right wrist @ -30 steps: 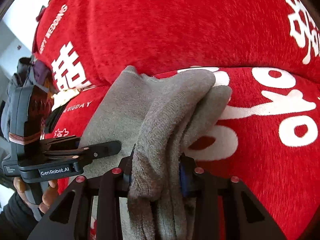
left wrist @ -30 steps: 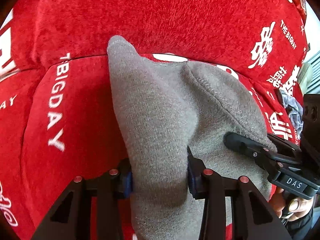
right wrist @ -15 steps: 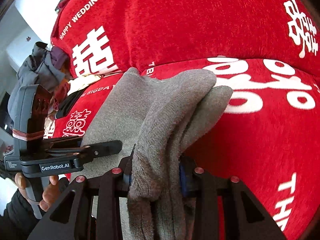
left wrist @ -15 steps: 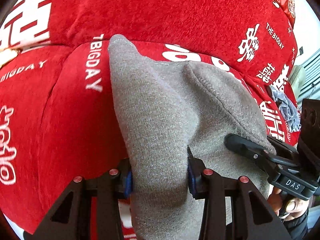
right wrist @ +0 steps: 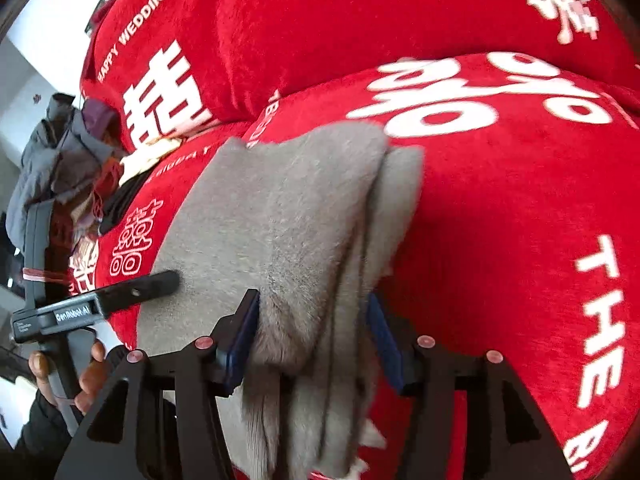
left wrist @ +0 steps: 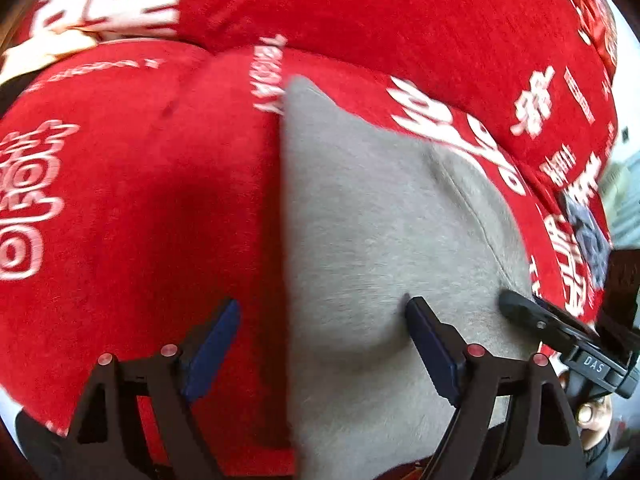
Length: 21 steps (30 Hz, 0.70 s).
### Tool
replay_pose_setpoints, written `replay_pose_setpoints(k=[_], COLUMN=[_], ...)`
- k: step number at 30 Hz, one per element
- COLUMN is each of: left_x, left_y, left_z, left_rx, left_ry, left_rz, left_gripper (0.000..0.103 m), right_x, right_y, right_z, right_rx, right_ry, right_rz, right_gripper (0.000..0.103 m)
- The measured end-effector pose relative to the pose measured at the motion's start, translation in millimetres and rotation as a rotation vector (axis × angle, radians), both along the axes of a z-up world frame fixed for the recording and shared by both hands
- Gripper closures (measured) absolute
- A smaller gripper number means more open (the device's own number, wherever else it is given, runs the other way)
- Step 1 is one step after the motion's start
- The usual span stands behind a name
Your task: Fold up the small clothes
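The grey knitted garment [left wrist: 360,216] lay on the red sofa cover [left wrist: 140,200] with white writing; it stretched away from both tools, so its long side ran from the tools up toward the back cushion; its far end came to a little point at the crease there. The left gripper [left wrist: 322,340] was opening; its blue pads stood wide apart; the cloth's left edge ran up between them, but the left pad sat clear over red cover and only the right pad was near the cloth. The right gripper [right wrist: 316,336] was opening too; the folded, thick right edge of the garment [right wrist: 304,208] still sat between its pads [right wrist: 240,336], and I could not tell if they still pressed it. Both hands were at the near end; the left hand [right wrist: 64,380] held its tool just beside the cloth. A pile of other clothes [right wrist: 60,160] waited well apart, off to the left. To me the garment looked set down, ready for its next fold.
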<state>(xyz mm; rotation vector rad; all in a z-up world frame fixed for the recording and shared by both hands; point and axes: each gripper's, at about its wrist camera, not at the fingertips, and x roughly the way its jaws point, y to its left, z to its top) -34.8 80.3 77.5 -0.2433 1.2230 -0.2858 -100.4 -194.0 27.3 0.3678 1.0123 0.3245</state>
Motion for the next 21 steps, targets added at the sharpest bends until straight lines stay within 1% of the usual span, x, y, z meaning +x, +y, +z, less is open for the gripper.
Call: replay_pose_setpoints(k=[2,3,4,6,8,9,10,12,13,14,15,16,18,19,21], left_x=[-9,-14,-15,-21,-24,-24,-23,-19,-18,-17,-16,-15,-14,-11,-7], left_y=[6,5,4,-9,-24,-29,-35,-43,-44,-46,-46,-42,-36,-34,-33], left_z=[19,28,32,43,44,43,36,23,14,5,-3,-5,0,8,22], left_rx=[0.03,0.025,0.018,-0.025,-0.042,-0.033,-0.023,-0.004,0.034,0.084,0.108,0.084,0.062,0.056,0.067], left_ry=[-0.07,-0.101,-0.113,-0.145,-0.165,-0.168,-0.16,-0.127,-0.118,-0.111,-0.091,-0.08,-0.05,-0.056,-0.112], left_rz=[0.033,0.033,0.028,-0.021,-0.086,-0.097,-0.114,-0.126,-0.121,-0.121,-0.13,-0.125,-0.111,-0.102,-0.091], left_gripper=[0.017,0.017,0.017,0.017,0.017,0.017,0.018,0.018,0.018,0.018,0.017,0.017,0.017,0.017,0.017], right_x=[-9,-11,-15,-20,-23,-23,-22,-19,-17,-17,-17,-17,-15,-14,-5], right_y=[-4,-2,2,15,32,38,43,43,39,33,29,27,25,24,19], right_z=[15,20,27,38,39,36,31,13,5,1,1,2,10,15,27], right_rx=[-0.023,-0.032,-0.041,-0.048,-0.036,-0.035,-0.042,-0.071,-0.057,-0.023,0.003,0.015,0.014,0.008,-0.022], right_ry=[-0.048,-0.069,-0.1,-0.155,-0.177,-0.175,-0.17,-0.138,-0.122,-0.133,-0.138,-0.13,-0.122,-0.132,-0.169], right_rz=[-0.003,0.001,0.019,0.083,0.177,0.207,0.229,0.225,0.216,0.208,0.208,0.21,0.218,0.223,0.218], right_gripper=[0.044,0.044,0.044,0.044,0.044,0.044,0.044,0.045,0.045,0.045,0.045,0.045,0.044,0.044,0.037])
